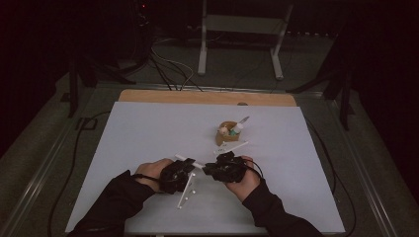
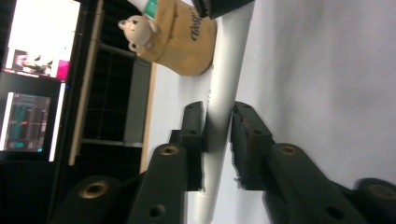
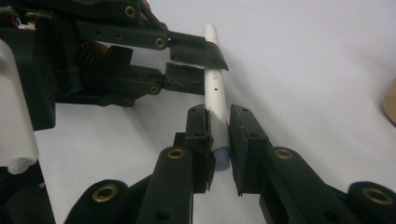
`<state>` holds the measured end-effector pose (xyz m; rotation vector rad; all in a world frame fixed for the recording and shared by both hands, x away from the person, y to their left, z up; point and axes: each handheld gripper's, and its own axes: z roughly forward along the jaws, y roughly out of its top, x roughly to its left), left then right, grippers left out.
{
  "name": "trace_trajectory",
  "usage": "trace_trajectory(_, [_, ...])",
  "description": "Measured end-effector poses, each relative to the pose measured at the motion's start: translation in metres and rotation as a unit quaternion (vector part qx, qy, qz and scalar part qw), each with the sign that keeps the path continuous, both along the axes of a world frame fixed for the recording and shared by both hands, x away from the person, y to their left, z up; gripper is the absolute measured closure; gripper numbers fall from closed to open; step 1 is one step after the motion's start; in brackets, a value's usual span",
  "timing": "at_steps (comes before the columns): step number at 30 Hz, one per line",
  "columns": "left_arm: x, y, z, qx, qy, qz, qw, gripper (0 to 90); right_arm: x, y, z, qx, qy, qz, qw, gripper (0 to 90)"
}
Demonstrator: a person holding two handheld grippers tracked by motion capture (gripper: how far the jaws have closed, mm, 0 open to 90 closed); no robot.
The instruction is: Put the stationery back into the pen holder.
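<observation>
Above the white table [image 1: 148,138], 2 hand-held grippers clamp 1 white tube [image 3: 217,93].

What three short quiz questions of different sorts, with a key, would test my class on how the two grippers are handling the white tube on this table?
1. True or false: the white tube lies untouched on the white table.
2. Which gripper holds the tube's blue-tipped end: A) the left gripper, B) the right gripper?
3. What stands farther back on the table, beyond both grippers?

Key
1. False: both grippers have their jaws around it, one at each end.
2. B. In the right gripper view the blue tip sits between that gripper's own jaws.
3. A tan holder with a small bear figure on it.
</observation>
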<state>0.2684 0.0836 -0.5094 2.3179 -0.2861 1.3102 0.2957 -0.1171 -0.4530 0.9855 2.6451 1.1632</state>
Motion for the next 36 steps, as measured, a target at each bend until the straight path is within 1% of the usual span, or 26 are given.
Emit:
trace_trajectory(2, [0.000,0.000,-0.001,0.007,0.002,-0.004,1.0000,78.6,0.000,0.000,0.000,0.001,-0.002,-0.001,1.0000,78.4])
trace_trajectory(3, [0.000,0.000,-0.001,0.007,-0.002,-0.005,1.0000,78.8,0.000,0.000,0.001,0.001,-0.001,-0.001,1.0000,78.3])
trace_trajectory(4, [0.001,0.001,-0.001,0.006,0.003,-0.005,1.0000,79.1,0.000,0.000,0.001,0.001,-0.003,-0.001,1.0000,78.0])
trace_trajectory(5, [0.001,0.001,-0.001,-0.002,0.005,-0.005,1.0000,79.2,0.000,0.000,0.001,0.006,-0.002,-0.003,1.0000,77.3])
trace_trajectory(6, [0.002,0.002,0.001,-0.002,0.005,-0.002,1.0000,79.3,0.000,0.000,0.001,0.011,-0.004,-0.002,0.9999,74.3])
trace_trajectory(7, [0.003,0.003,0.001,-0.005,0.018,-0.001,0.9998,79.4,0.000,-0.001,0.002,0.019,-0.006,-0.001,0.9998,64.6])
trace_trajectory(9, [0.005,0.005,0.003,-0.021,0.032,0.004,0.9993,79.4,0.000,-0.003,0.004,0.033,-0.016,-0.006,0.9993,58.5])
trace_trajectory(10, [0.007,0.006,0.004,-0.023,0.039,0.007,0.9990,79.5,0.000,-0.004,0.006,0.041,-0.019,-0.009,0.9989,53.3])
trace_trajectory(11, [0.008,0.008,0.006,-0.032,0.045,0.009,0.9985,79.5,-0.001,-0.006,0.007,0.050,-0.025,-0.013,0.9984,48.7])
trace_trajectory(12, [0.009,0.009,0.007,-0.041,0.052,0.012,0.9977,79.5,-0.001,-0.007,0.009,0.054,-0.031,-0.014,0.9980,47.0])
trace_trajectory(13, [0.010,0.010,0.009,-0.045,0.056,0.017,0.9973,79.5,-0.001,-0.009,0.011,0.057,-0.036,-0.016,0.9976,43.0])
trace_trajectory(17, [0.013,0.014,0.012,-0.058,0.059,0.027,0.9962,79.5,-0.002,-0.016,0.015,0.075,-0.052,-0.028,0.9954,33.3])
trace_trajectory(19, [0.015,0.016,0.014,-0.074,0.069,0.030,0.9944,79.5,-0.002,-0.019,0.016,0.081,-0.053,-0.034,0.9947,30.7])
trace_trajectory(20, [0.015,0.017,0.015,-0.077,0.073,0.032,0.9938,79.5,-0.002,-0.020,0.017,0.083,-0.055,-0.038,0.9943,29.4])
trace_trajectory(21, [0.016,0.017,0.015,-0.089,0.079,0.033,0.9923,79.5,-0.002,-0.022,0.017,0.087,-0.055,-0.041,0.9938,28.2])
trace_trajectory(23, [0.018,0.019,0.016,-0.101,0.087,0.038,0.9904,79.5,-0.002,-0.025,0.017,0.091,-0.056,-0.044,0.9933,25.2])
trace_trajectory(25, [0.019,0.021,0.019,-0.113,0.100,0.040,0.9878,79.5,-0.002,-0.027,0.016,0.095,-0.055,-0.047,0.9928,22.2])
trace_trajectory(26, [0.020,0.021,0.020,-0.117,0.106,0.042,0.9865,79.5,-0.002,-0.029,0.016,0.097,-0.052,-0.046,0.9929,19.6])
trace_trajectory(27, [0.020,0.022,0.021,-0.119,0.108,0.043,0.9860,79.5,-0.002,-0.030,0.015,0.098,-0.054,-0.043,0.9927,18.3])
trace_trajectory(29, [0.021,0.023,0.022,-0.127,0.115,0.048,0.9841,79.5,-0.003,-0.032,0.013,0.099,-0.054,-0.036,0.9930,14.2])
trace_trajectory(30, [0.022,0.023,0.023,-0.128,0.117,0.050,0.9835,79.5,-0.003,-0.033,0.012,0.100,-0.054,-0.033,0.9930,14.6])
trace_trajectory(31, [0.022,0.024,0.024,-0.139,0.128,0.053,0.9806,79.5,-0.004,-0.034,0.011,0.095,-0.056,-0.033,0.9934,14.5])
trace_trajectory(32, [0.023,0.024,0.025,-0.145,0.133,0.053,0.9791,79.5,-0.004,-0.036,0.010,0.093,-0.057,-0.035,0.9934,14.5])
trace_trajectory(33, [0.023,0.024,0.025,-0.145,0.133,0.053,0.9791,79.5,-0.004,-0.036,0.010,0.093,-0.057,-0.035,0.9934,14.5])
trace_trajectory(34, [0.024,0.026,0.028,-0.161,0.151,0.056,0.9737,79.5,-0.004,-0.037,0.009,0.093,-0.056,-0.036,0.9934,14.5])
trace_trajectory(36, [0.025,0.027,0.030,-0.176,0.168,0.058,0.9683,79.5,-0.005,-0.040,0.006,0.090,-0.060,-0.035,0.9935,13.6])
